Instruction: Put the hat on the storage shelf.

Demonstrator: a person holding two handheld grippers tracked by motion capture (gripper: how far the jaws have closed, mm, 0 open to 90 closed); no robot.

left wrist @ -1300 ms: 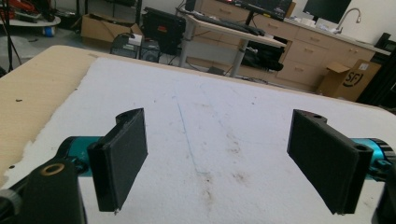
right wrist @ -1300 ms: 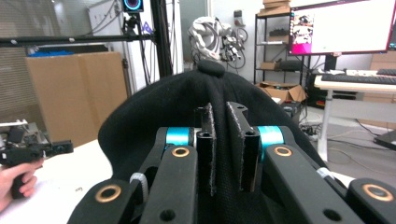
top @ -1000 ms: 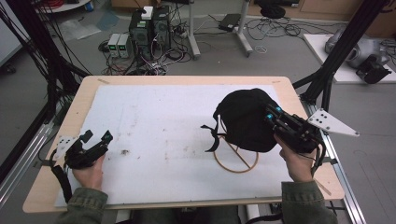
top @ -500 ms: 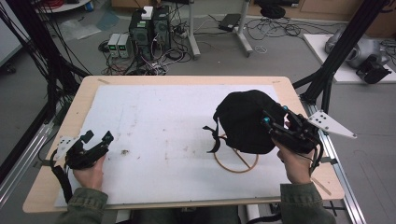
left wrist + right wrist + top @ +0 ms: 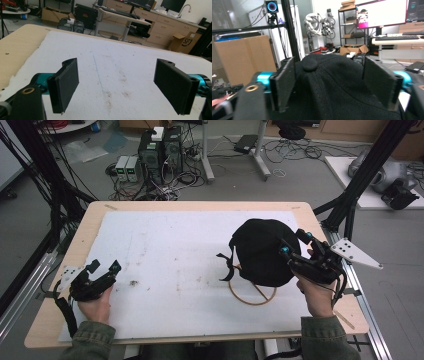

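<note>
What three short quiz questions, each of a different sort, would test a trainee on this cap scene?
1. True or false: the left gripper holds something between its jaws.
2. Which gripper is at the black cap? A) left B) right C) both
3. Fill in: under the cap lies a thin wooden ____ on the white mat.

Key:
1. False; the left gripper view shows its jaws spread over bare mat.
2. B; the right gripper has one jaw on each side of the cap's crown, still apart.
3. Ring.
</note>
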